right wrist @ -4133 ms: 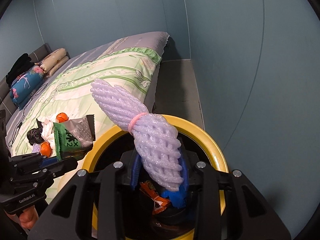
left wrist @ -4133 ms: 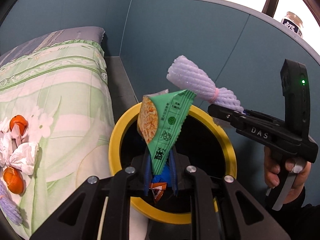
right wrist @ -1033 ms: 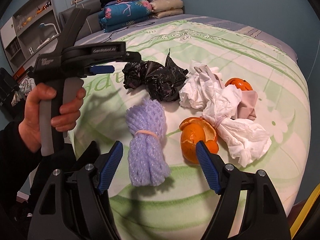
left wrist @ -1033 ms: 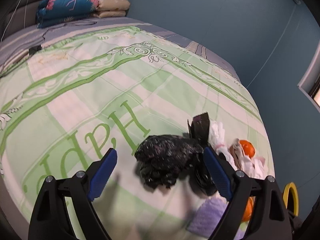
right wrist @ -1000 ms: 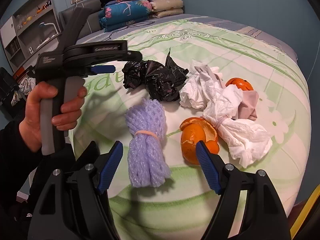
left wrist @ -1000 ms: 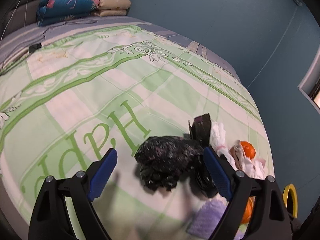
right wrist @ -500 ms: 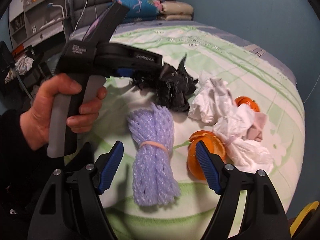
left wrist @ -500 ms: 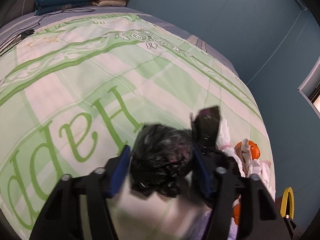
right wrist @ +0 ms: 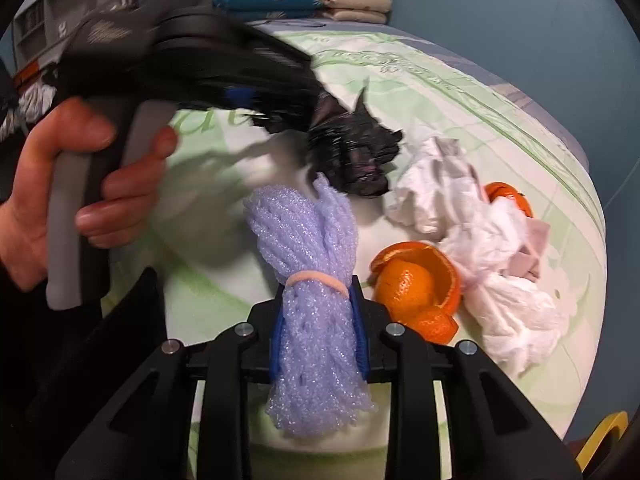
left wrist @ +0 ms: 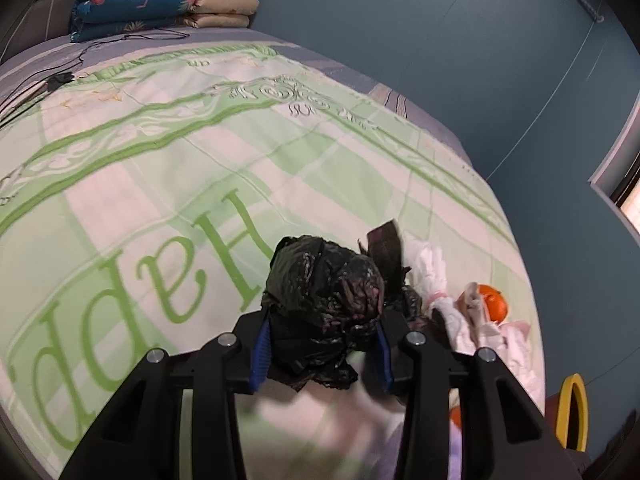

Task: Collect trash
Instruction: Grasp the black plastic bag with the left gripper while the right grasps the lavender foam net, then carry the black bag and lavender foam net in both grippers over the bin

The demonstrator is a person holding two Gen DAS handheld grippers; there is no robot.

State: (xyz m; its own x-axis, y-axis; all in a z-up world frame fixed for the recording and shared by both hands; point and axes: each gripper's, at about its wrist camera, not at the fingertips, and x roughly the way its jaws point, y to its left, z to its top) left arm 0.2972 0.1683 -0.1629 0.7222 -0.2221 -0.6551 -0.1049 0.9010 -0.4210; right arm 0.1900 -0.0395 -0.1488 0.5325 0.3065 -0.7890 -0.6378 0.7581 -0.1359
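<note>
We see both grippers pointing downward at the green-and-white patterned bed cover (left wrist: 168,168), where the trash lies near the foot edge. The left gripper (left wrist: 322,342) has just been closing, and its blue pads (left wrist: 260,344) now press on both sides of the crumpled black plastic bag (left wrist: 324,292). In the right wrist view a bare hand (right wrist: 76,200) wraps around the grey handle of this left gripper, with a dark sleeve below it; the tool is blurred there, so its front end is hard to make out. The right gripper (right wrist: 318,336) has also just been closing, and it now clamps the lilac foam net bundle with a pink rubber band (right wrist: 312,276) just below the band; the lower end of the bundle hangs over the gripper body. Just beside it on the right lies the orange mandarin peel (right wrist: 416,288), touching the crumpled white tissues (right wrist: 492,248), which partly hide a second piece of peel behind them. At the lower right corner we see only a small part of the yellow bin rim (right wrist: 604,428), which is cut off by the picture edge. In the left wrist view the area under the gripper is blurred.
</note>
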